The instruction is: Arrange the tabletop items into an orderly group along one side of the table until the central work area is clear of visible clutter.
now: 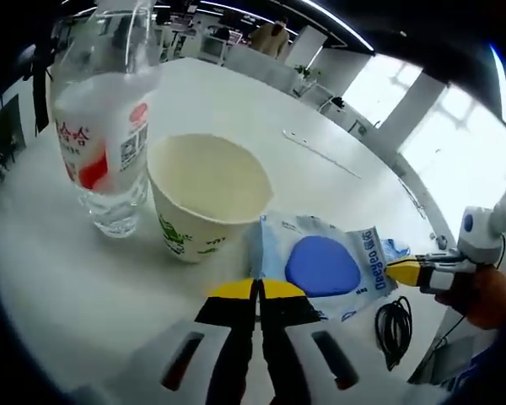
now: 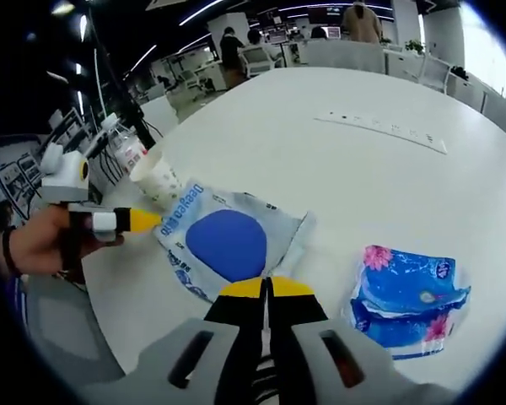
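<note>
Yellow-tipped, both our grippers have their jaws pressed together on nothing: left gripper (image 1: 256, 291) faces the paper cup (image 1: 207, 196), right gripper (image 2: 266, 288) faces the blue-disc packet (image 2: 228, 240).

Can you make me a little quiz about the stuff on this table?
1. True or false: the cup lies on its side.
2. What stands right beside the cup? A) bottle B) plate C) spoon
3. Fill in: the flowered tissue pack is mostly ____ in colour.

Key:
1. False. It stands upright, open end up.
2. A. The clear bottle with a red and white label.
3. Blue. The wipes pouch is blue and white too. Both left tongs and right tongs are shut, holding nothing.
</note>
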`<state>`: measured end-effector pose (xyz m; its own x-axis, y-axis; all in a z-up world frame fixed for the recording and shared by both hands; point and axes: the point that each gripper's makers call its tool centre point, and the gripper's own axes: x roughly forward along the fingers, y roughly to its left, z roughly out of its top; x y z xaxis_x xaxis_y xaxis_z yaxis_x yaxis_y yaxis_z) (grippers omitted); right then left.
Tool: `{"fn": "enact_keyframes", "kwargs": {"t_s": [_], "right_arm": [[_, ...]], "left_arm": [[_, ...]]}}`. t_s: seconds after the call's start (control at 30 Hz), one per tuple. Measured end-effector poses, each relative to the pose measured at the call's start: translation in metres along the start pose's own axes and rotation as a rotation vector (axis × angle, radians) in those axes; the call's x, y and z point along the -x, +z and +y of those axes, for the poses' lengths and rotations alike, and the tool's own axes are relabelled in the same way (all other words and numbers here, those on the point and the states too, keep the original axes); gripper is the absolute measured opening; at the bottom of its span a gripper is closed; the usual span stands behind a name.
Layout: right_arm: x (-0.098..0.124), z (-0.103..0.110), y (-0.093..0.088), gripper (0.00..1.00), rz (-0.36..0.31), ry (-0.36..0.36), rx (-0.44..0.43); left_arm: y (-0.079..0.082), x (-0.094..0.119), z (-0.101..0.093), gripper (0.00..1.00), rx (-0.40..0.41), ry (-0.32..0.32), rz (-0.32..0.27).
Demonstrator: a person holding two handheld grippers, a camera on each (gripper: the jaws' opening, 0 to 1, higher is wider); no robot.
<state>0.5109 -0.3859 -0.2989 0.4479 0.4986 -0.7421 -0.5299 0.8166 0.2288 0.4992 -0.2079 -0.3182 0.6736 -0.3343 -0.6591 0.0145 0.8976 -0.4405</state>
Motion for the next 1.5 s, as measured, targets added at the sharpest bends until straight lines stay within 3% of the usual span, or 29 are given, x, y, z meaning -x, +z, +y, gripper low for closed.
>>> {"fn": "enact_keyframes", "kwargs": {"t_s": [0.33, 0.5, 0.73, 1.0, 1.13, 1.2, 1.5], "right_arm": [[-0.004, -0.011, -0.011, 0.0, 0.023, -0.014, -0.016], [0.001, -0.012, -0.015, 0.12, 0.047, -0.013, 0.054], [0.011, -0.013, -0.025, 0.15, 0.052, 0.002, 0.037], [0.008, -0.008, -0.039, 0.13, 0.056, 0.011, -0.009], [0.005, -0.008, -0.042, 0.09, 0.057, -0.001, -0.053], [0.003, -0.01, -0.042, 0.02, 0.053, -0.016, -0.041], [0.0, -0.008, -0.034, 0.0, 0.023, -0.007, -0.088]], "left_arm": [[-0.001, 0.001, 0.005, 0.02, 0.026, -0.027, 0.005], [-0.005, 0.007, 0.009, 0.13, 0.06, -0.055, -0.002], [-0.011, 0.015, 0.011, 0.15, 0.056, -0.073, -0.013], [-0.012, 0.013, 0.011, 0.15, 0.04, -0.091, -0.005], [-0.016, 0.009, 0.01, 0.09, 0.042, -0.095, 0.011], [-0.018, 0.008, 0.009, 0.06, 0.038, -0.088, 0.018], [-0.013, 0.002, 0.011, 0.03, 0.062, -0.071, 0.01]]}}
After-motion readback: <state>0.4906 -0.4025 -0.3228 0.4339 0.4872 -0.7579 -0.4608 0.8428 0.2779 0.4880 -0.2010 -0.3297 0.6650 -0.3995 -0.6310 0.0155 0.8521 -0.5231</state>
